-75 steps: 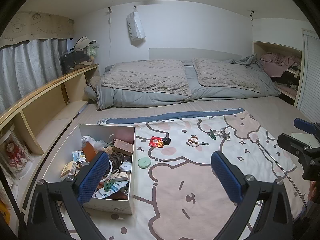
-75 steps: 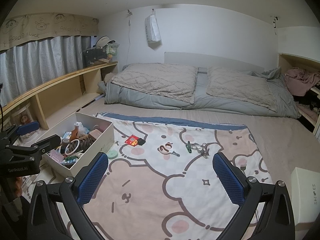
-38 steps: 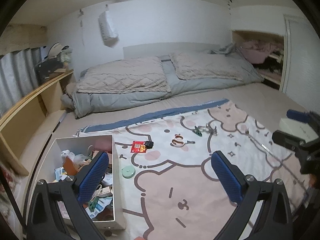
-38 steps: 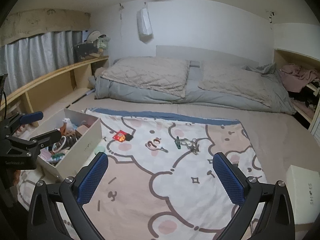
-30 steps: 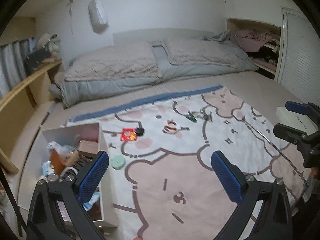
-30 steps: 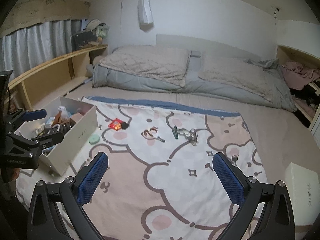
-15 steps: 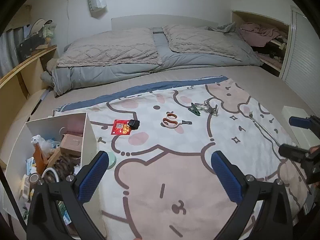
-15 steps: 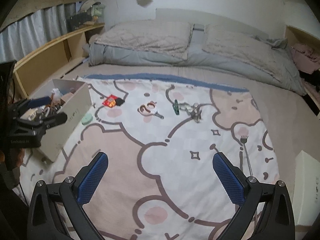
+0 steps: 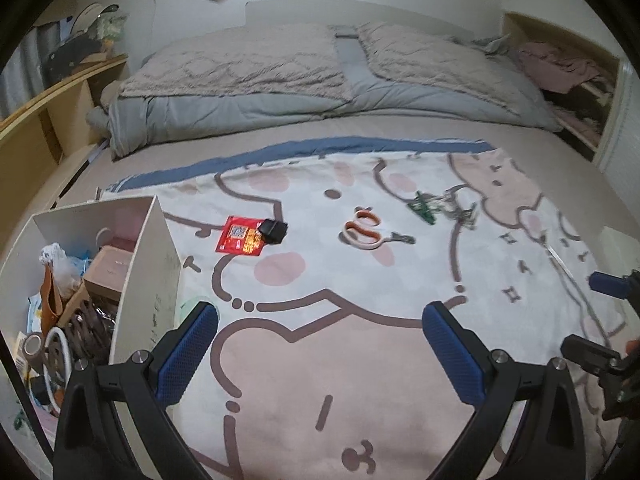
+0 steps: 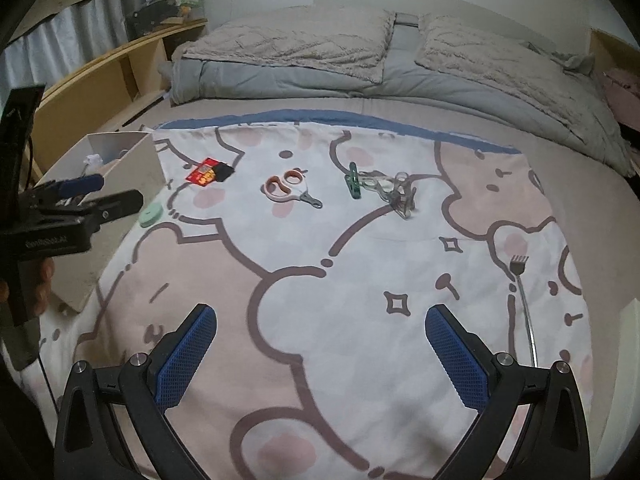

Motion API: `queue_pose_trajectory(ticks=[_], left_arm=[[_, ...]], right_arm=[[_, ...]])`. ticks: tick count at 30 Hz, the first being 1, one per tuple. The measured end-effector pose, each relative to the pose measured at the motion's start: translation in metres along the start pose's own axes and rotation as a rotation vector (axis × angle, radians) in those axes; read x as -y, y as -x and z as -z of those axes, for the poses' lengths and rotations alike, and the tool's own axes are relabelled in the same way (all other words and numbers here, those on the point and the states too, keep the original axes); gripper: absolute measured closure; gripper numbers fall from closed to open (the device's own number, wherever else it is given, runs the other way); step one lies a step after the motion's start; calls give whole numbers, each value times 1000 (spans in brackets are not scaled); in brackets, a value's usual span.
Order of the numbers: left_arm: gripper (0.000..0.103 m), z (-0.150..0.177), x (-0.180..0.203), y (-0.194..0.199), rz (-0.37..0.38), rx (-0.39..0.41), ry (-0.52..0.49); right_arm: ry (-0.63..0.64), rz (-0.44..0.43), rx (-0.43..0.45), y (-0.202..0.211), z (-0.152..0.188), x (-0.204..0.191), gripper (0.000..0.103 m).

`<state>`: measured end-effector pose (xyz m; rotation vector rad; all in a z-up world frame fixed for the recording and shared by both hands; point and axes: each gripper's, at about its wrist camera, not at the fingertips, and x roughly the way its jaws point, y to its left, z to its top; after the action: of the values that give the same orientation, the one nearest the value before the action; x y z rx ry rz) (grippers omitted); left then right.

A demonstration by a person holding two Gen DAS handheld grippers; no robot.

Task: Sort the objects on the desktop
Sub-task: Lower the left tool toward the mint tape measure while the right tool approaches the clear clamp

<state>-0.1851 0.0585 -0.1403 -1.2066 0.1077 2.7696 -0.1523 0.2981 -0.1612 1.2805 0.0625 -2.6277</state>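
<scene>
- Scissors (image 10: 289, 189) and the other loose things lie on the patterned blanket (image 10: 360, 320), all ahead of both your tongs and none within reach yet; take them left to right.
- At far left, the white box (image 9: 148, 264) already holds a jumble; your left gripper (image 9: 320, 350) hovers just beside its near wall, jaws spread wide, nothing between them.
- Next, the mint round disc (image 10: 151, 214) sits close against the box, nearest your left hand.
- The red packet (image 9: 240, 240) with a small black object (image 9: 274, 231) touching its right edge lies ahead and left of the left tongs.
- The scissors point their blades to the right, handles left, so the long axis runs across your approach.
- The green clip (image 10: 353, 185) and clear clips (image 10: 394, 192) lie further right.
- The fork (image 10: 522, 288) lies lengthwise, tines away from you, just ahead and right of your right gripper (image 10: 320, 350), which is also wide open and empty. By my reckoning that hand is nearer it.
</scene>
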Motion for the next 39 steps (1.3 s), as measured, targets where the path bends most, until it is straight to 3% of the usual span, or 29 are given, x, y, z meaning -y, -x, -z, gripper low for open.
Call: queue_pose_trajectory(ticks=[10,16,26,39], left_arm=[[0,20,12,-55,-105,-66,54],[0,27,3,-84,-168,-124,131],[0,41,-28,-118,-346,-199,308],[0,49,-49,-127,-425,-179,445]], right_arm=[[-59,-18,-7,-38,-4,21,0],[-68,-1,-35,-62,-3,28,0],[-68,41,-57,-98,-11,38,0],[-102,62,-94,-134,-22,48,0]])
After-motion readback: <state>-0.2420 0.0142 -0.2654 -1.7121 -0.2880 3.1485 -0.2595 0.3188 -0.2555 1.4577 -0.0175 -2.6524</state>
